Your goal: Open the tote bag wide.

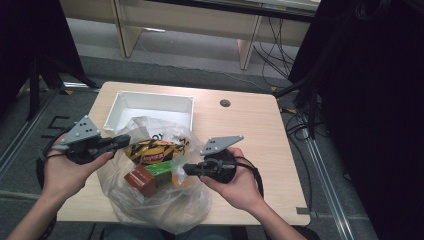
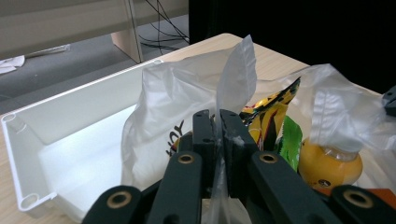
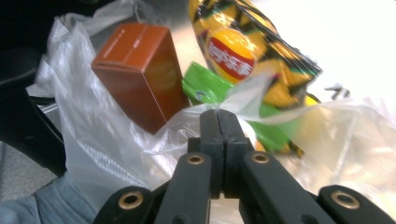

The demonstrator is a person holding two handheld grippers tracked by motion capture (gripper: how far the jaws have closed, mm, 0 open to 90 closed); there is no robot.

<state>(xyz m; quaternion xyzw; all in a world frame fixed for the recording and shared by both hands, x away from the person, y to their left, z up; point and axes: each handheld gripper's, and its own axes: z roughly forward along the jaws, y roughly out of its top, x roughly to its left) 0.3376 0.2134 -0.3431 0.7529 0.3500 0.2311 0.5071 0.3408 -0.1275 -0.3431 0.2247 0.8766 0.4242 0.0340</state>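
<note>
So on the wooden table [image 1: 250, 130] there's a white plastic bin [image 1: 150, 107] sitting toward the far left, and as far as I can see it's got nothing in it. Right in front of it, just about touching its near wall, is a clear plastic bag [image 1: 150, 200] slumped near the front edge of the table, mouth held open. Inside the bag, going left to right: a brown carton [image 1: 142, 180] tilted on its side, a yellow-and-black chip bag [image 1: 155, 150] behind it, a green packet [image 1: 167, 167] wedged next to the carton, and something round and orange-yellow [image 2: 329, 161] low in the bag, can't really tell what it is. Left gripper [image 1: 122, 141] is held level, pointing right toward the bag, jaws clamped tight on a fold of the bag's left rim, the plastic sticks up between them in the left gripper view. Right gripper [image 1: 187, 168] is also level, pointing left, jaws pinched together on the bag's right rim. Both hands wrap the gripper bodies from below, forearms coming in from the bottom.
</note>
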